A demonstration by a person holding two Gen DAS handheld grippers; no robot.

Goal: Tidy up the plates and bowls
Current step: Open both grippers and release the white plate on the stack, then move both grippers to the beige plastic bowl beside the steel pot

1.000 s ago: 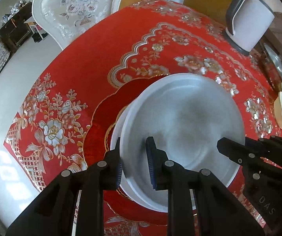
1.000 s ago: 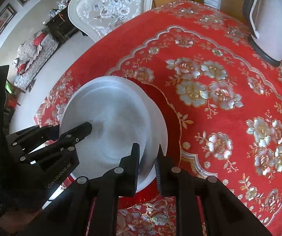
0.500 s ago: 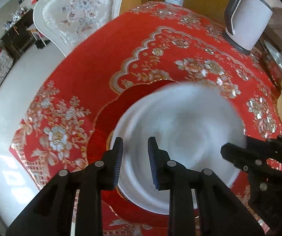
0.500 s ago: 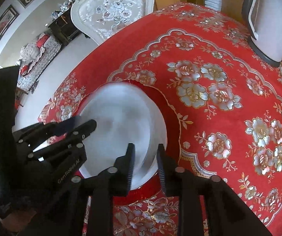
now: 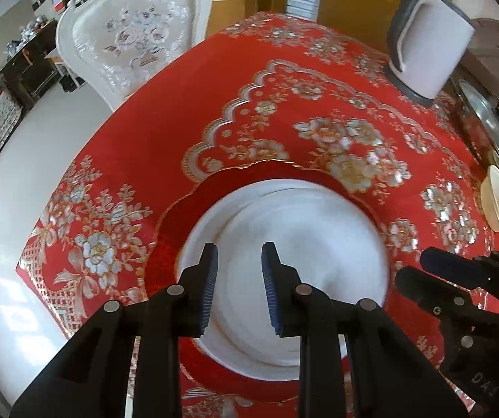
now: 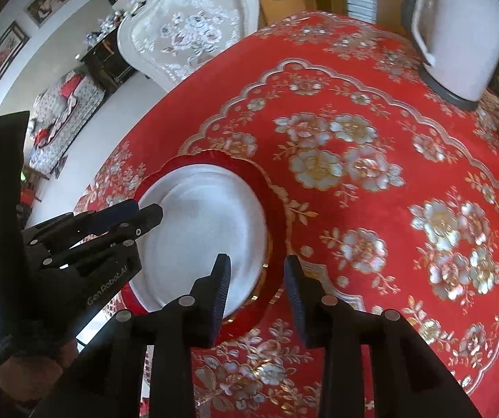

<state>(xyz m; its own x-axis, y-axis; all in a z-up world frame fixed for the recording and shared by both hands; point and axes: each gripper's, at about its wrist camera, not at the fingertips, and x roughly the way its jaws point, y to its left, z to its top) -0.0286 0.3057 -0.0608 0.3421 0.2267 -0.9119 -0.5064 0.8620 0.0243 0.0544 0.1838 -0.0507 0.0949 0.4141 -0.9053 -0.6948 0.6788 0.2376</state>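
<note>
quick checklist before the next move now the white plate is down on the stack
1. Left tool open, free of the white plate: ok, nothing between its fingers.
2. Right tool open: ok, it holds nothing.
3. White plate lying on the red plate: ok, red rim shows around it.
4. White plate centred on the white one beneath: not ok, a crescent of the lower plate shows on the left.
5. Plate settled and still: cannot tell, its edge is blurred.
6. Next piece in view: ok, a cream bowl sits at the table's right edge near the kettle.
</note>
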